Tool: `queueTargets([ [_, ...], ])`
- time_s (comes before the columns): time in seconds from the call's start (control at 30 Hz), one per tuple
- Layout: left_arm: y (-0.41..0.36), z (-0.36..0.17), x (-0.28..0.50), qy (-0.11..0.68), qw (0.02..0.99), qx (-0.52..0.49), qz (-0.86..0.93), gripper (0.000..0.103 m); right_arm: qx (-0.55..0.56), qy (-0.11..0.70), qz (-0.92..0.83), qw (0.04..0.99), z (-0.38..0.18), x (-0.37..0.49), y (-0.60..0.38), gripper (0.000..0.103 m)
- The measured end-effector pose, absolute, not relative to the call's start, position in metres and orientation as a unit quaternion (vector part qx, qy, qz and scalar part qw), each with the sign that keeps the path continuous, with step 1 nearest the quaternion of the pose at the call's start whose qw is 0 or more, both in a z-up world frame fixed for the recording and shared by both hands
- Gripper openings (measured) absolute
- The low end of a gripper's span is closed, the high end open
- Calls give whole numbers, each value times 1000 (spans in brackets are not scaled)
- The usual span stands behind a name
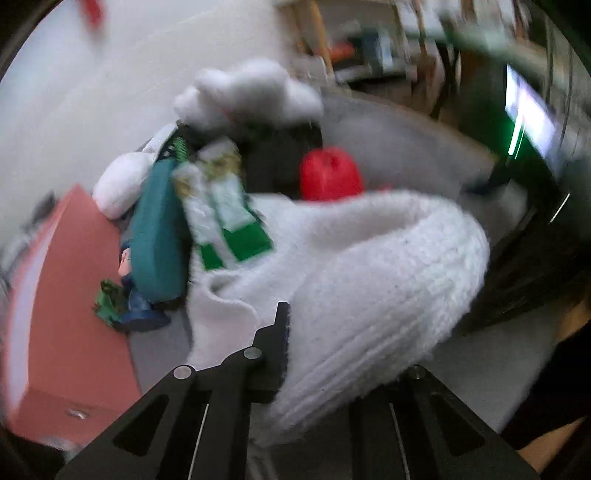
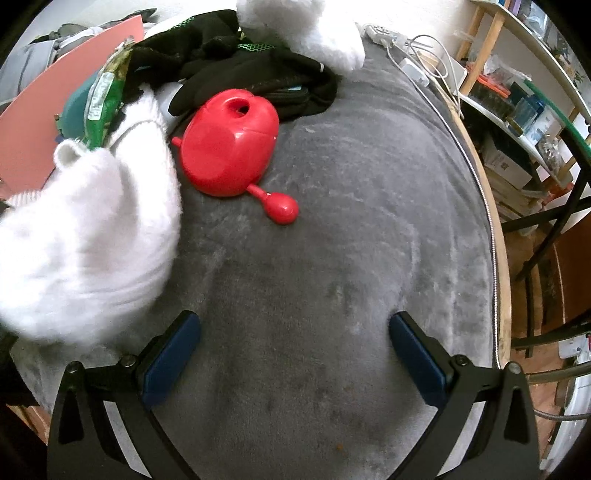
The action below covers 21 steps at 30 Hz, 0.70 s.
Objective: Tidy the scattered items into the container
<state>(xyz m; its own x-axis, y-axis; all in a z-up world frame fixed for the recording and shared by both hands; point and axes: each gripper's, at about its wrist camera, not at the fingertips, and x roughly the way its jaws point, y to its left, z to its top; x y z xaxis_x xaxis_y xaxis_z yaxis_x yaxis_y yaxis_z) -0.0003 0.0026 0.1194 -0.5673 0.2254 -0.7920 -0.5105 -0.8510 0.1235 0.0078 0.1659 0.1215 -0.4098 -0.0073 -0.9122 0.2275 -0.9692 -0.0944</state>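
Note:
My left gripper point(image 1: 314, 354) is shut on a white knitted sock point(image 1: 369, 280), held up and blurred; the sock hides the right finger. The same sock point(image 2: 88, 236) hangs at the left of the right wrist view. A red toy watering can point(image 2: 231, 144) lies on the grey blanket point(image 2: 332, 277), also shown in the left wrist view point(image 1: 330, 173). Green-white packets point(image 1: 221, 206), a teal case point(image 1: 157, 229), black clothes point(image 2: 251, 70) and a white plush point(image 2: 306, 26) lie in a pile. A pink container point(image 1: 74, 295) stands at the left. My right gripper point(image 2: 295, 354) is open and empty above the blanket.
The wooden bed edge point(image 2: 498, 229) runs down the right. Shelves with boxes point(image 2: 517, 110) and a black metal frame point(image 2: 554, 221) stand beyond it. Cables and a charger point(image 2: 417, 62) lie at the far end of the blanket.

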Motion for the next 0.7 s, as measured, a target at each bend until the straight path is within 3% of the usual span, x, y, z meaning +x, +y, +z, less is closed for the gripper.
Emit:
queueTargets([
  [0.23,-88,246,-12,-12,239,-321,916,7,540,101,-833,66,122,9,167,103],
  [0.4,-166,318,-41,-46,122,-222,966,7,541,105,-832,56,121,9,166,103],
  [0.5,-207,332,-59,-20,17,-189,982,7,540,104,-834,55,121,8,167,103],
  [0.53,-221,327,-73,-3,-28,-205,978,12,539,103,-834,54,120,8,167,103],
  [0.6,-248,304,-104,-13,-69,-281,957,54,537,104,-836,52,120,8,166,103],
  [0.63,-262,289,-114,-40,-81,-315,945,89,535,105,-837,50,120,9,166,103],
  [0.7,-289,263,-113,-137,-106,-353,920,93,534,106,-838,49,119,8,165,103],
])
